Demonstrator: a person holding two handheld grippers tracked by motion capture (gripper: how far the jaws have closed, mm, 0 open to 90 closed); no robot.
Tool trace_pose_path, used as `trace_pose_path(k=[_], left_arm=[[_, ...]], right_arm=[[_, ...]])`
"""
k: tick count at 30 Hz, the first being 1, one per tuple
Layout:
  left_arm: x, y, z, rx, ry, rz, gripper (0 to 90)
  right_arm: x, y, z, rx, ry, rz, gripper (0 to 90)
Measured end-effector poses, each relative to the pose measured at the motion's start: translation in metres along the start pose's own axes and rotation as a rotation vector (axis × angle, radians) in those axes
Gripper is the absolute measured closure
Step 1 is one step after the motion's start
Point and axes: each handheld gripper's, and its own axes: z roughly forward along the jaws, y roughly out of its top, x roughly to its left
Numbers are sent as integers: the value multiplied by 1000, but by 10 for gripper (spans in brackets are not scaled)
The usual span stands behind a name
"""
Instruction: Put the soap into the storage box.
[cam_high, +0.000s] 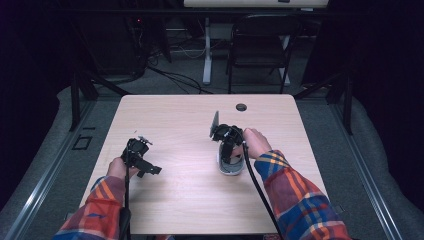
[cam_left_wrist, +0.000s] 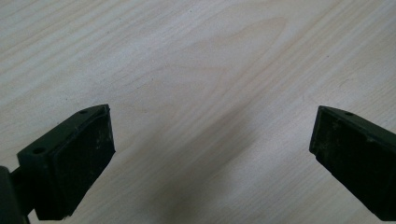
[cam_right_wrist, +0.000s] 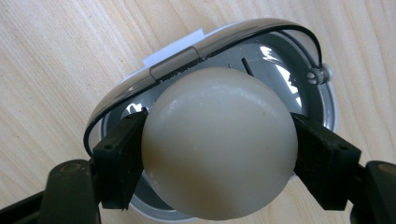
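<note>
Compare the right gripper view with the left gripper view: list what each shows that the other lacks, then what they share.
Right gripper view: a cream ball clamped between the right gripper jaws, held over a round grey container with a metal rim and a thin black wire handle; a white label peeks out behind it.

Left gripper view: the left gripper with its jaws spread wide and nothing between them, above bare wood.

Both: a pair of black jaws rising from the bottom, and the same light wooden table.

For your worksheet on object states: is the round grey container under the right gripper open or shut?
Open. The right gripper view shows the grey container lidless, its inner floor visible behind the cream ball clamped by the right gripper.
</note>
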Motion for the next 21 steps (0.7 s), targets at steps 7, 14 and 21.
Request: trace_pose_path(k=[7,14,21], left_arm=[[0,0,0,-1,-3,-4,0],[0,0,1,1,-5,-4,0],[-1,0,1,2,-1,-5,0]], right_arm=[[0,0,4,5,-3,-3,245],[0,-1,8,0,-3,8,245],[-2,-3,7,5,0,8,244]])
